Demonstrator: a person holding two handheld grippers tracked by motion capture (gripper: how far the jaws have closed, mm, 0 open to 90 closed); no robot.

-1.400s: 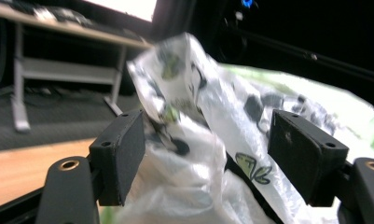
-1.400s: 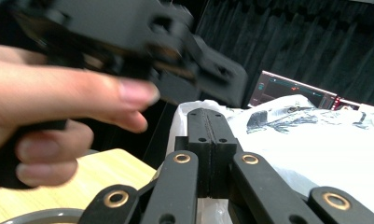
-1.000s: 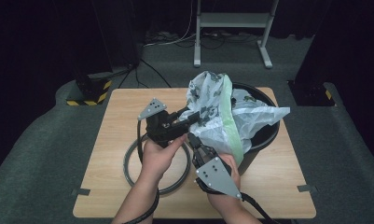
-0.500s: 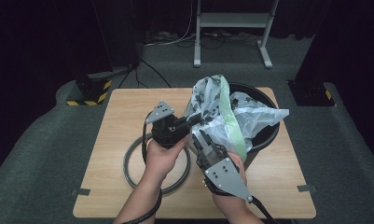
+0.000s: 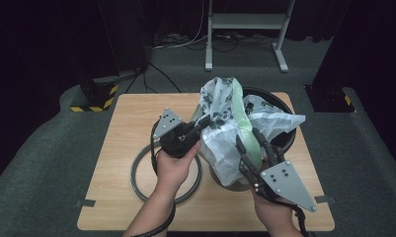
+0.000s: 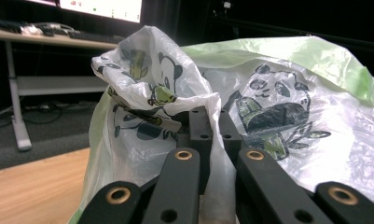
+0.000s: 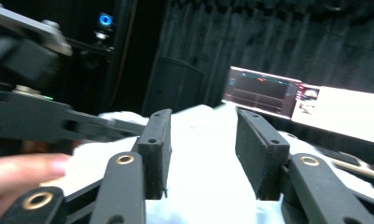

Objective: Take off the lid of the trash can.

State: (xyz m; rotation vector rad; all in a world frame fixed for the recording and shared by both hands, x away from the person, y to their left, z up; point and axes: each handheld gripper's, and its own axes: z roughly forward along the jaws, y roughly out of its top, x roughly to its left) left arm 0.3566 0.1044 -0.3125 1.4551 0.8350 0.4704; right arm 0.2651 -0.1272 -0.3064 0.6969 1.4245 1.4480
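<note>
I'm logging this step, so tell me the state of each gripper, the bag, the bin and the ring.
left gripper: shut on plastic bag
right gripper: jaws just been opening, apart, bag between them
plastic bag: bunched, partly in bin
black bin: upright on table
grey ring: flat on table

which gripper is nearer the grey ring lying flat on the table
Left. The left gripper sits just above the grey ring's far edge, shut on the plastic bag. The right gripper is off to the ring's right, by the black bin, its fingers apart.
</note>
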